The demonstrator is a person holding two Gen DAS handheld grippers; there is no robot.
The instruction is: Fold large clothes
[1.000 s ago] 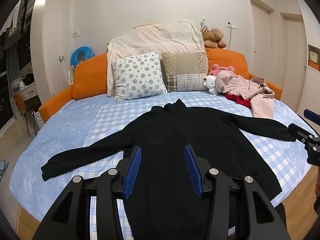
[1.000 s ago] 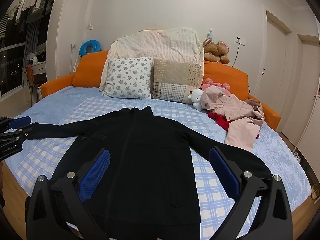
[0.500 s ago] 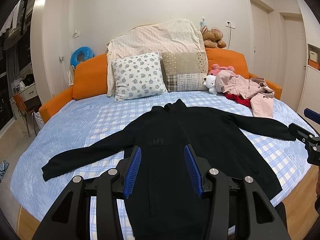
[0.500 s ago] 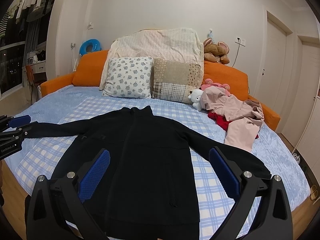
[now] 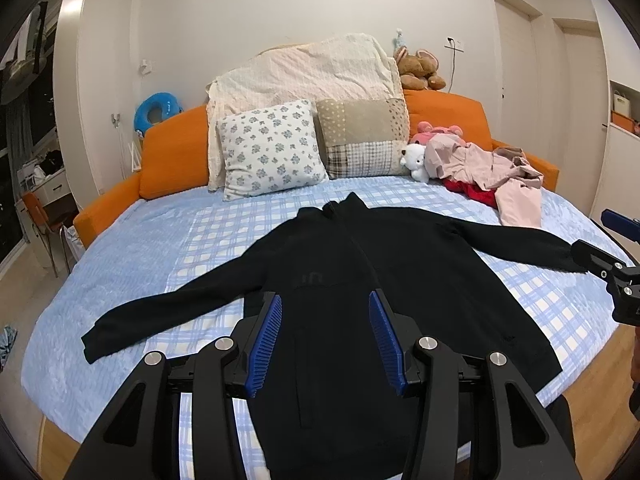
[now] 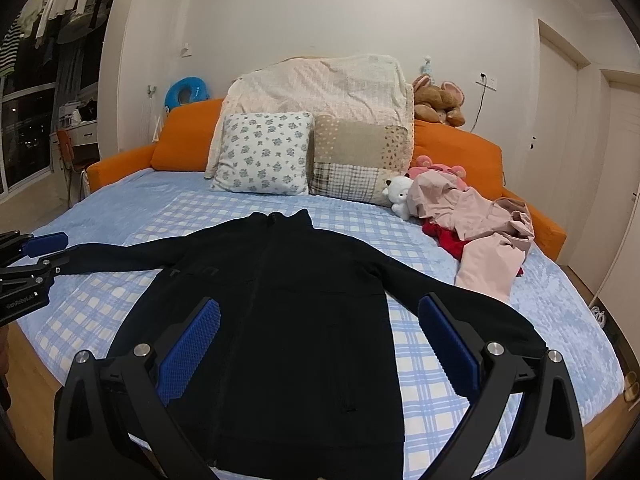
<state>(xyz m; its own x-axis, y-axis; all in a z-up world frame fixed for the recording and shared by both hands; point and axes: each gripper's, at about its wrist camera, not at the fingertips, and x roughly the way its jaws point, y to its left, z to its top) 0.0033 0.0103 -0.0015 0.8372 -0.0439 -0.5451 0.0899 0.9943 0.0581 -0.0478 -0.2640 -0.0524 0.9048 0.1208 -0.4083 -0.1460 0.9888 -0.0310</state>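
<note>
We hold two black handheld grippers with blue ribbed pads above the near edge of a bed. The left gripper [image 5: 325, 336] has its jaws partly apart with nothing between them; the right gripper [image 6: 320, 344] stands wider, also empty. Neither touches cloth.

The task's thing, a large black long-sleeved zip-front jacket [image 5: 360, 304], lies flat and face up on the blue-and-white checked bedspread [image 5: 224, 232], in the middle of the bed. Its long axis runs from us toward the headboard: the hem hangs at the near edge and the stand-up collar points away, toward the pillows. Both sleeves stretch straight out sideways, one to each side, crossing that axis. We judge it is spread this way so sleeves and sides can be folded inward cleanly, and that no fold is made yet.

Well apart from it, at the far right, sits a crumpled pale pink garment [image 5: 492, 176] over something red, beside a small white plush bear [image 5: 416, 160]. A floral white cushion [image 5: 268, 148] and a beige patchwork cushion [image 5: 360, 136] lean on the orange padded headboard [image 5: 168, 160]
</note>
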